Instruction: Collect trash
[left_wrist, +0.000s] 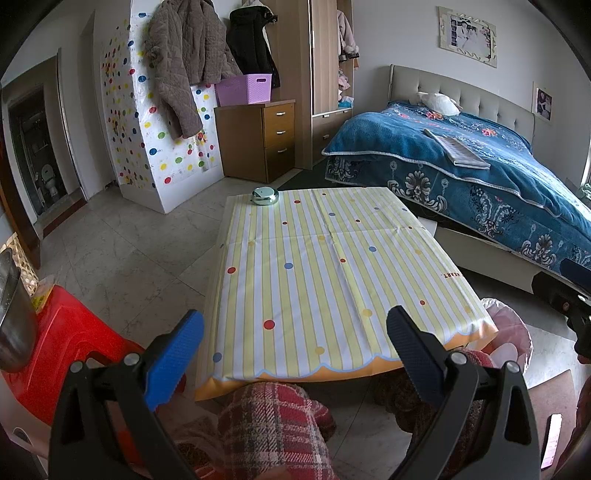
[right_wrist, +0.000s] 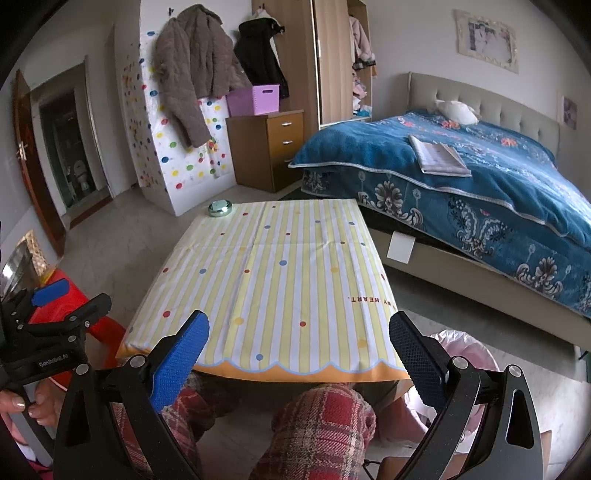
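Observation:
A low table with a striped, dotted cloth (left_wrist: 325, 266) (right_wrist: 280, 280) fills the middle of both views. A small round metal ashtray-like dish (left_wrist: 264, 195) (right_wrist: 220, 208) sits at its far left corner. A bin lined with a pink bag (left_wrist: 509, 332) (right_wrist: 465, 354) stands on the floor at the table's near right corner. My left gripper (left_wrist: 295, 354) is open and empty above the table's near edge. My right gripper (right_wrist: 299, 358) is open and empty, also over the near edge. The left gripper shows at the left of the right wrist view (right_wrist: 55, 295).
A red plastic stool (left_wrist: 70, 339) with a metal pot (left_wrist: 14, 317) is left of the table. A bed with a blue blanket (left_wrist: 480, 166) lies to the right. A wooden drawer unit (left_wrist: 258, 136) and wardrobe stand behind. My plaid-trousered knees (left_wrist: 273, 424) are under the table edge.

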